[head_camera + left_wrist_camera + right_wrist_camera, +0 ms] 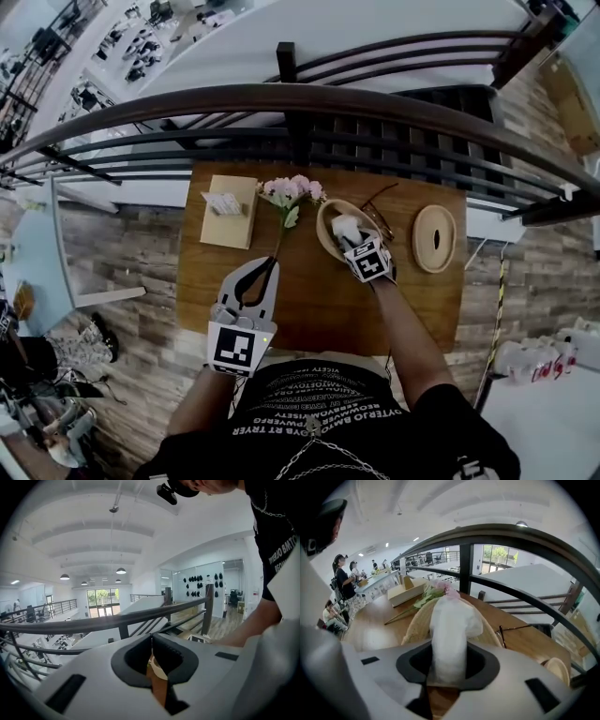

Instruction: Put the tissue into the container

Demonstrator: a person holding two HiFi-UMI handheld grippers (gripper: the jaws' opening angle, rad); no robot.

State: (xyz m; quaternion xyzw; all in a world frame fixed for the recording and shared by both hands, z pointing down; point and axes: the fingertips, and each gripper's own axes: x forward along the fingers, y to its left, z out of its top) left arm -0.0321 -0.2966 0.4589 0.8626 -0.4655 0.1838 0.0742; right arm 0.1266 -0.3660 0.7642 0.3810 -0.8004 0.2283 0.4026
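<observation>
A white tissue stands pinched in my right gripper, just over the woven bowl-shaped container at the table's middle back. In the right gripper view the tissue fills the gap between the jaws of the right gripper, with the container's rim right behind it. My left gripper hangs over the table's front left, pointing at the flower stem, its tips together and nothing between them. In its own view the left gripper points up at the railing.
A wooden tissue box sits at the back left. A pink flower on a long stem lies beside the container. Glasses and a round woven lid lie to the right. A dark railing runs behind the table.
</observation>
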